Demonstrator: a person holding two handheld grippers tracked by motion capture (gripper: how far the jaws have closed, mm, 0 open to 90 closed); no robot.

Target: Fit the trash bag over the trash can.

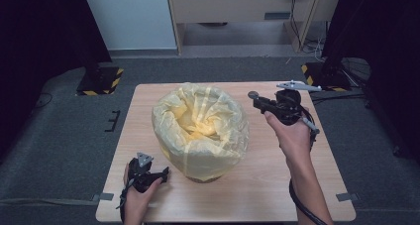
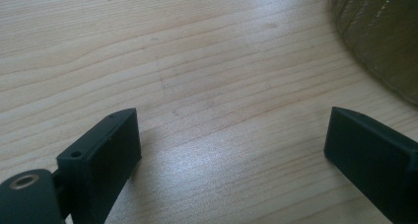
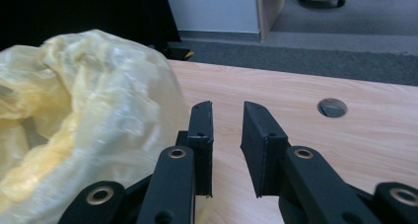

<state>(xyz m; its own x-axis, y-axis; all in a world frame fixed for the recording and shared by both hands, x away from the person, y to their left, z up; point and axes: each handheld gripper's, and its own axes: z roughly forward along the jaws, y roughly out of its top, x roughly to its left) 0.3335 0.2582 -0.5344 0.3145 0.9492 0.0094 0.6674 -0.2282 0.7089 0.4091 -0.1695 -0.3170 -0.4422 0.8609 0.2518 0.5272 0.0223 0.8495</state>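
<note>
A bin lined with a pale yellow plastic bag (image 1: 200,131) stands in the middle of the wooden table (image 1: 277,185); the bag's mouth is crumpled open at the top. My left gripper (image 1: 165,173) rests low at the table's near left, just beside the bin's base, with its jaws wide open over bare wood (image 2: 235,135). The ribbed bin wall (image 2: 384,41) shows to its upper right. My right gripper (image 1: 256,99) is held up to the right of the bag's rim. Its jaws (image 3: 227,113) stand a narrow gap apart with nothing between them, and the bag (image 3: 98,110) bulges just to their left.
A round cable hole (image 3: 331,107) sits in the table top beyond the right gripper. Stand bases with yellow and black stripes rest on the grey floor at the far left (image 1: 101,80) and far right (image 1: 317,76). A wooden desk (image 1: 237,7) stands at the back.
</note>
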